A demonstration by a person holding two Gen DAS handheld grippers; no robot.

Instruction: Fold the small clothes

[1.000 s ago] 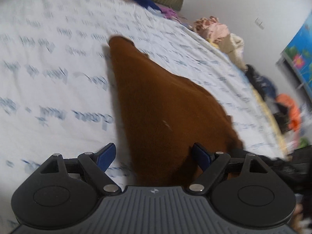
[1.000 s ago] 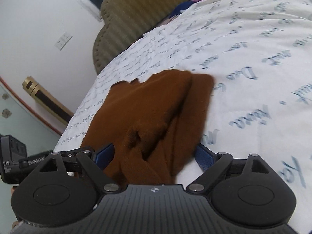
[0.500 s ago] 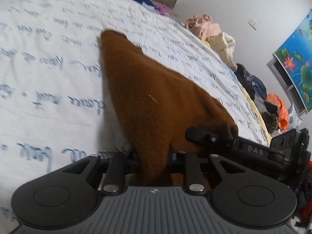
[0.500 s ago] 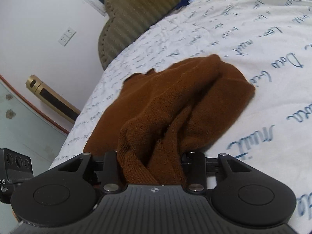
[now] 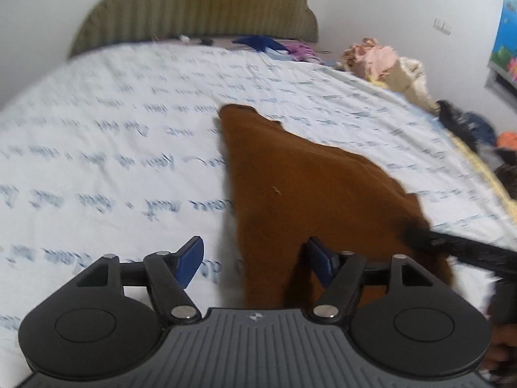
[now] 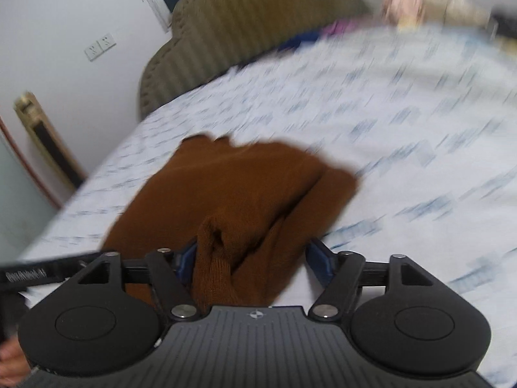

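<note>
Brown knit garment lies on the bed, on the white sheet printed with blue script, partly bunched along its near edge. Left gripper: jaws have just been opening and stand wide; the cloth's near edge lies between them, pads not pressing. Right gripper: jaws likewise just opened, wide, a rumpled fold between them and against the left pad. Right view blurred.
</note>
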